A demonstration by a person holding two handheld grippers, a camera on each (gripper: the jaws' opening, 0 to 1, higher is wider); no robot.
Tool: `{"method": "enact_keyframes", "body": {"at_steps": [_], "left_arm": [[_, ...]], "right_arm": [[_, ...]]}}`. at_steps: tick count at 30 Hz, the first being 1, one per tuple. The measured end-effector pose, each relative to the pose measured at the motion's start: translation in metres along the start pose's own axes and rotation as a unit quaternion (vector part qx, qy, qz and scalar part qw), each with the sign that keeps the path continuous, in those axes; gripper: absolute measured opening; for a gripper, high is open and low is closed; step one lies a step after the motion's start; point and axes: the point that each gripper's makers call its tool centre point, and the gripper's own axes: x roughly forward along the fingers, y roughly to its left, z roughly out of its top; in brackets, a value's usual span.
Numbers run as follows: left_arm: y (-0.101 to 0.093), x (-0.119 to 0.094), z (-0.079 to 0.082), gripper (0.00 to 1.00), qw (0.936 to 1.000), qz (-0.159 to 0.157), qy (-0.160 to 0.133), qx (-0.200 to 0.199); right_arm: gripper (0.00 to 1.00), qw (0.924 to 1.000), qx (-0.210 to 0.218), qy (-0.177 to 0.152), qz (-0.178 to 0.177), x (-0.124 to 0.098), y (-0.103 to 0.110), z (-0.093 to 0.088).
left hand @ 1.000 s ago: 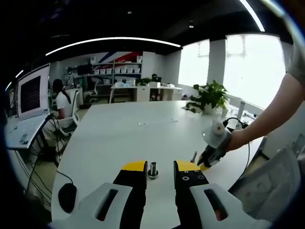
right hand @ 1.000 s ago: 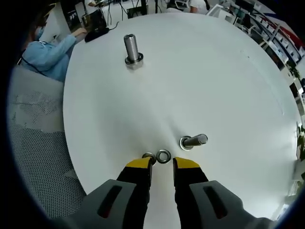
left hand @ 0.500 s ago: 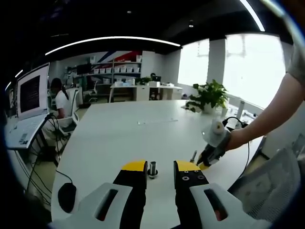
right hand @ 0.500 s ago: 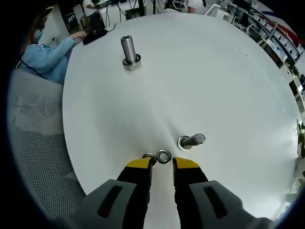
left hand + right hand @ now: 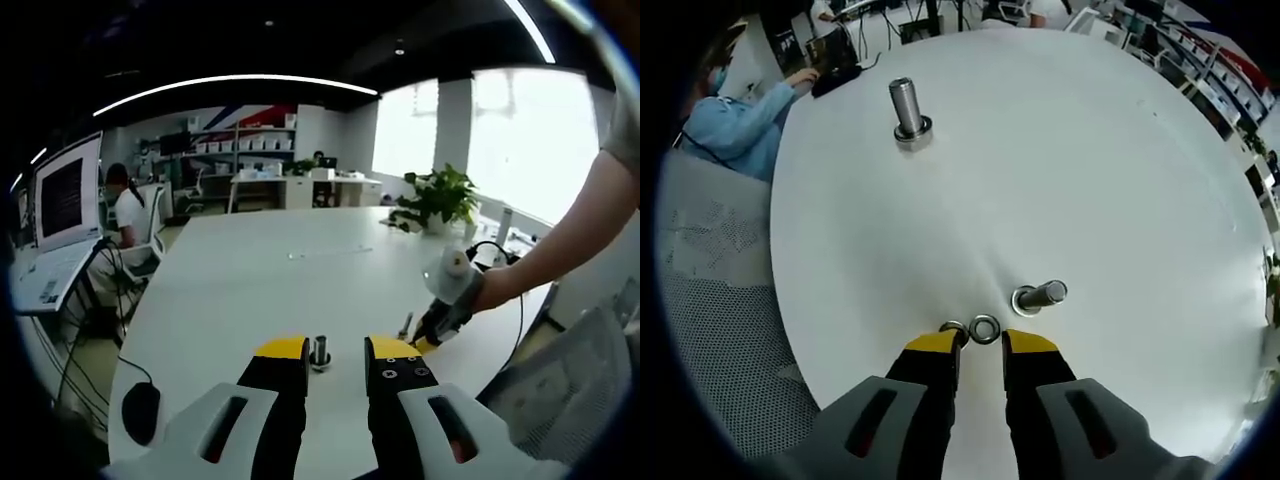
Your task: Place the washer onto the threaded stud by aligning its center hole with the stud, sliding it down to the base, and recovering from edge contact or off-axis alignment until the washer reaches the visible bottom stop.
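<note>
In the right gripper view, two small steel washers lie flat on the white table, just ahead of my right gripper, which is open with nothing between its yellow-tipped fingers. A short threaded stud stands just right of the washers. A taller stud with a ring at its base stands far across the table. In the left gripper view, my left gripper is open and low over the table, and a stud stands just beyond the gap between its jaws. The right gripper points down at the table beside a thin stud.
A person's arm holds the right gripper. A black mouse lies at the table's near left edge. A mesh chair and a person in blue are beside the table. A potted plant stands at the far right.
The right gripper view has shifted slightly, so the far stud sits a little higher and further left in the picture. The washers, the studs and both grippers' jaws are as before.
</note>
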Motion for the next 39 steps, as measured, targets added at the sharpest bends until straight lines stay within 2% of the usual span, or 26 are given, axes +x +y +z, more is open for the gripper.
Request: {"method": "enact_keyframes", "body": {"at_steps": [17,24,39], "left_arm": [[-0.0008,0.0002,0.0007,0.20,1.0000,-0.004,-0.001,-0.003],[0.0003,0.0004,0.0007,0.20,1.0000,-0.005,-0.003,-0.006],[-0.0012,0.0008,0.0007,0.20,1.0000,-0.007,-0.001,-0.007]], "right_arm": [[0.19,0.9999,0.013,-0.004,0.000,-0.0001,-0.0039,-0.0010],[0.19,1.0000,0.002,-0.006,0.003,0.0016,-0.0025,0.0010],[0.19,0.9995,0.029,-0.016,-0.002,0.0002,-0.0069,0.0046]]}}
